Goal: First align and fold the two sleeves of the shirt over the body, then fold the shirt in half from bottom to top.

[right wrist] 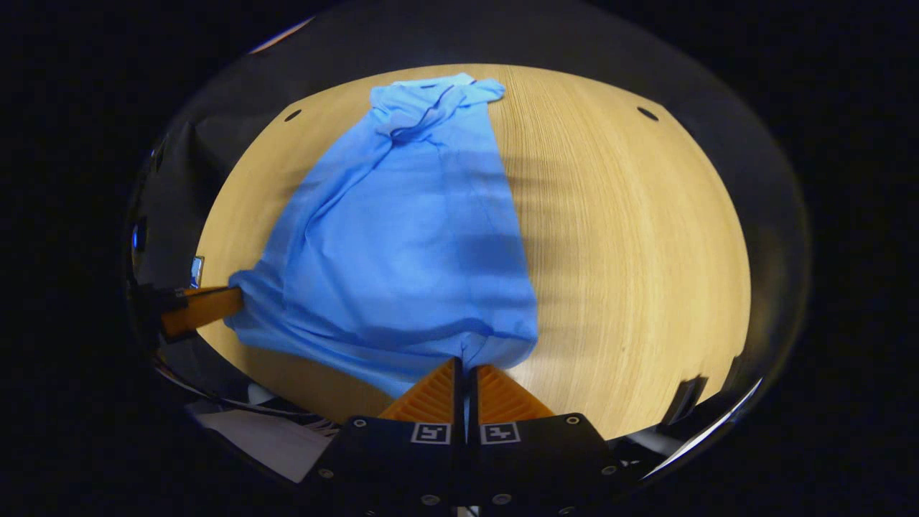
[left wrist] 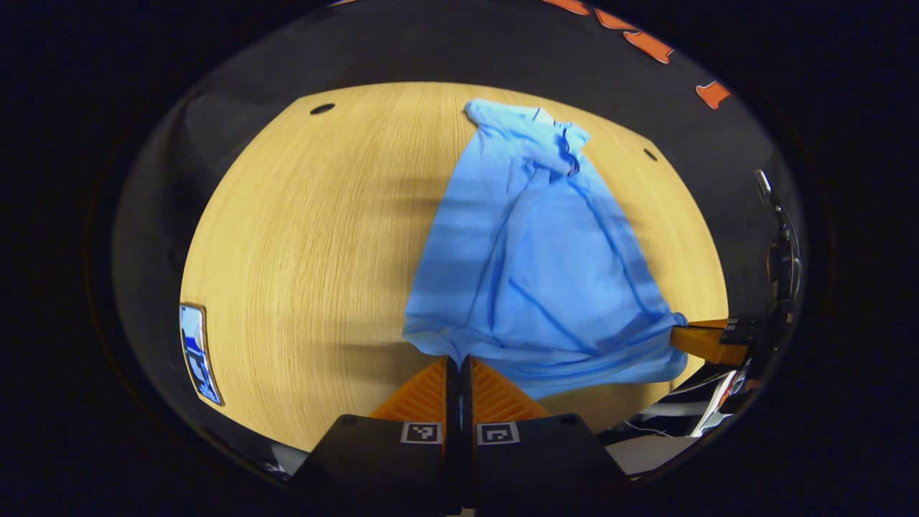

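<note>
On table (left wrist: 301, 237), shirt (left wrist: 531, 251) lies collar away.

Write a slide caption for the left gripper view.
Left claw shut on the hem of a light blue cotton shirt on the round wooden table; right claw grips the other corner.

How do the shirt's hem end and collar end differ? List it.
The shirt's hem end is spread wide at the near table edge; the collar end is narrow and bunched at the far side. The hem end is pinched at its corners by the left gripper and right gripper; nothing touches the collar end. Both are wrinkled.
</note>
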The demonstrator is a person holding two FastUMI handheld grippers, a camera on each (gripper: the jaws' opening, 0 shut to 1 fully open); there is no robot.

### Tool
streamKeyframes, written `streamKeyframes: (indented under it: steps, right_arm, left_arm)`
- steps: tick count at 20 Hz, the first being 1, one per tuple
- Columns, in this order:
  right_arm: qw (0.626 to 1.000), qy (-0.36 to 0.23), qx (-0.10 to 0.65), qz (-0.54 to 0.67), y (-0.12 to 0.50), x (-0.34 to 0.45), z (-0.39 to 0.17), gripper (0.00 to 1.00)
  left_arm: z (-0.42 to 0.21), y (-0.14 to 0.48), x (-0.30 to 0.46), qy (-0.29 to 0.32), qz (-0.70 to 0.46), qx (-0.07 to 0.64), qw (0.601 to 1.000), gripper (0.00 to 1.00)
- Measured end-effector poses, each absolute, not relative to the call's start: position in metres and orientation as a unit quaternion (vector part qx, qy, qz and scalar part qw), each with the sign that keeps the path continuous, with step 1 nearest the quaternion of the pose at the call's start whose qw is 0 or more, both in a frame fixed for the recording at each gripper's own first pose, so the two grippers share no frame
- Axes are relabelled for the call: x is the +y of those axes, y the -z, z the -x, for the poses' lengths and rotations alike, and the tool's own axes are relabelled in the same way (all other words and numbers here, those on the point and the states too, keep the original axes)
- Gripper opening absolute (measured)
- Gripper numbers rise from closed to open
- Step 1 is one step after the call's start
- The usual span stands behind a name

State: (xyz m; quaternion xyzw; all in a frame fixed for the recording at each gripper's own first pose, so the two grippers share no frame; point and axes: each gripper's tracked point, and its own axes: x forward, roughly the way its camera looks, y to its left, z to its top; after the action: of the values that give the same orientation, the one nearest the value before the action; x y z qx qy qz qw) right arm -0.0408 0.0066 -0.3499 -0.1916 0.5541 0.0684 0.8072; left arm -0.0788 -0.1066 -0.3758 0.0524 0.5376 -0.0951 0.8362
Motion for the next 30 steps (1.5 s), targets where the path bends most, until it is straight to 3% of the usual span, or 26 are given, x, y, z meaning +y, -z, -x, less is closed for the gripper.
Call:
streamKeyframes:
  steps: [11,24,30]
  right_arm:
    - [0.881,-0.082,0.436,0.165,0.278,0.058,-0.124,0.0]
    - [0.899,-0.061,0.406,0.154,0.283,0.079,-0.289,0.0]
    - [0.891,-0.033,0.432,0.138,0.32,0.073,-0.317,0.01]
  left_arm:
    - [-0.073,0.324,-0.12,0.106,-0.057,0.456,0.882,0.04]
    - [-0.252,0.328,-0.148,0.103,-0.06,0.415,0.902,0.04]
    - [-0.277,0.36,-0.15,0.111,-0.09,0.43,0.892,0.06]
